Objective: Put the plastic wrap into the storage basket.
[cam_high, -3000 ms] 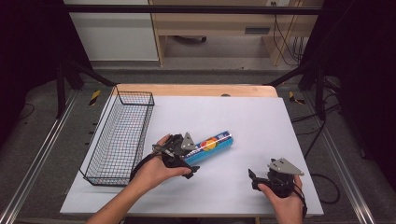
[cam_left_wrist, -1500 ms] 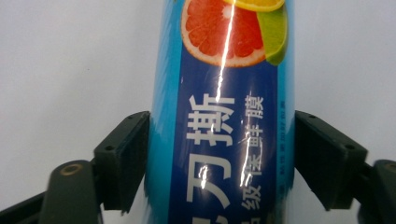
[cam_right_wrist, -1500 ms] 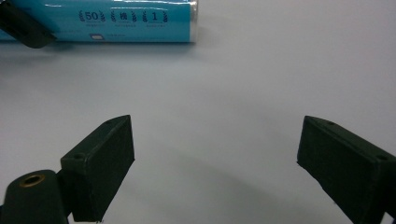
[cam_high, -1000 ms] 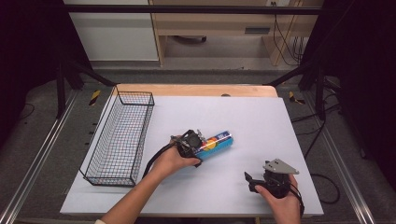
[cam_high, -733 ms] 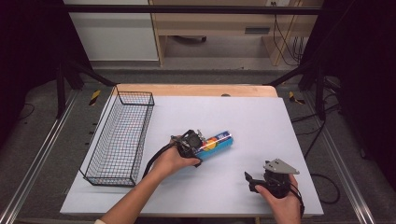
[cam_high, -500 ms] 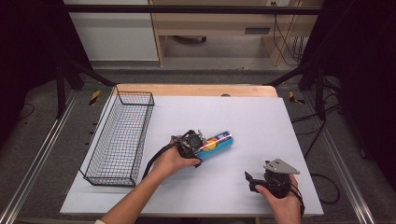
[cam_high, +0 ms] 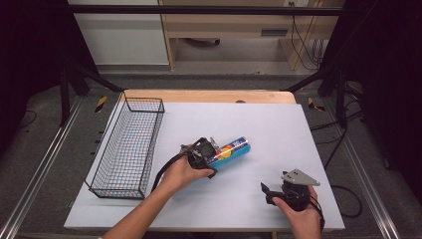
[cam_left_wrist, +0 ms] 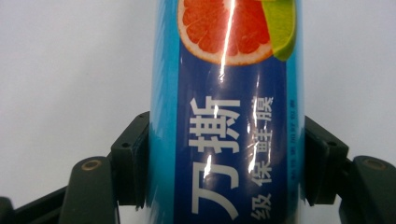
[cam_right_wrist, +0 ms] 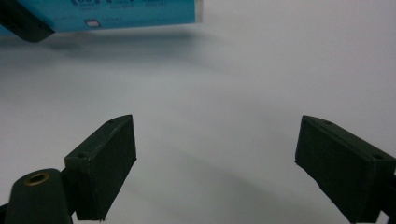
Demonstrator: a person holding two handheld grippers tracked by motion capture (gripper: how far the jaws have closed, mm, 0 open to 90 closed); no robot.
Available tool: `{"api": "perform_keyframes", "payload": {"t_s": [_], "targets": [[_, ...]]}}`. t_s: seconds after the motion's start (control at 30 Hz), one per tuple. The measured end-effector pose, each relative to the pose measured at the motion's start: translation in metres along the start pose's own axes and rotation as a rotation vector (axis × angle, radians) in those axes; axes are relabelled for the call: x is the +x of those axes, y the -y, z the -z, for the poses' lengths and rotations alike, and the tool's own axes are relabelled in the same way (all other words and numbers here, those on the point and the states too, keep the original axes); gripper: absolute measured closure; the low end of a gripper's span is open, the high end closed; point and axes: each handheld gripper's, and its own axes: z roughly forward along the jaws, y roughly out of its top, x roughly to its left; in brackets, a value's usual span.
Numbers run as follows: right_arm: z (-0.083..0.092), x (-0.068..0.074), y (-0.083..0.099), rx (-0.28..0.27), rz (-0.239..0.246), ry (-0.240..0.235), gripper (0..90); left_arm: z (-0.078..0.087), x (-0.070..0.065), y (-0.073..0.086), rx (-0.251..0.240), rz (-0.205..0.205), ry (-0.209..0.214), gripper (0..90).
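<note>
A long blue box (cam_high: 233, 149) printed with a grapefruit slice and a lime lies on the white table top (cam_high: 278, 124), near its middle. My left gripper (cam_high: 211, 155) is at the box's near-left end, tipped down over it. In the left gripper view both black pads (cam_left_wrist: 133, 158) press on the sides of the blue box (cam_left_wrist: 224, 116), so the left gripper (cam_left_wrist: 226, 161) is shut on it. My right gripper (cam_high: 264, 191) rests near the front right edge of the table. Its jaws stand wide apart with nothing between them (cam_right_wrist: 215, 163); the box's end (cam_right_wrist: 116, 14) lies farther off.
A black wire basket (cam_high: 130, 144) stands along the left side of the table, holding nothing I can see. Dark frame legs and cables surround the table, and a wooden strip (cam_high: 209, 96) borders its far edge.
Three seconds ago the left gripper lay beside the box's left end; it has since turned and come over that end. Over the last second nothing has visibly moved.
</note>
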Motion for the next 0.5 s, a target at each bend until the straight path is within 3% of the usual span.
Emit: {"api": "perform_keyframes", "payload": {"t_s": [0.4,0.5], "targets": [[0.0,0.0,0.0,0.0,-0.001,-0.004,12.6,0.039,0.004,-0.005,-0.05,0.005,-0.051,31.8],[0.0,0.0,0.0,-0.001,-0.004,-0.005,12.6,0.046,0.005,-0.005,-0.06,0.001,-0.046,31.8]]}}
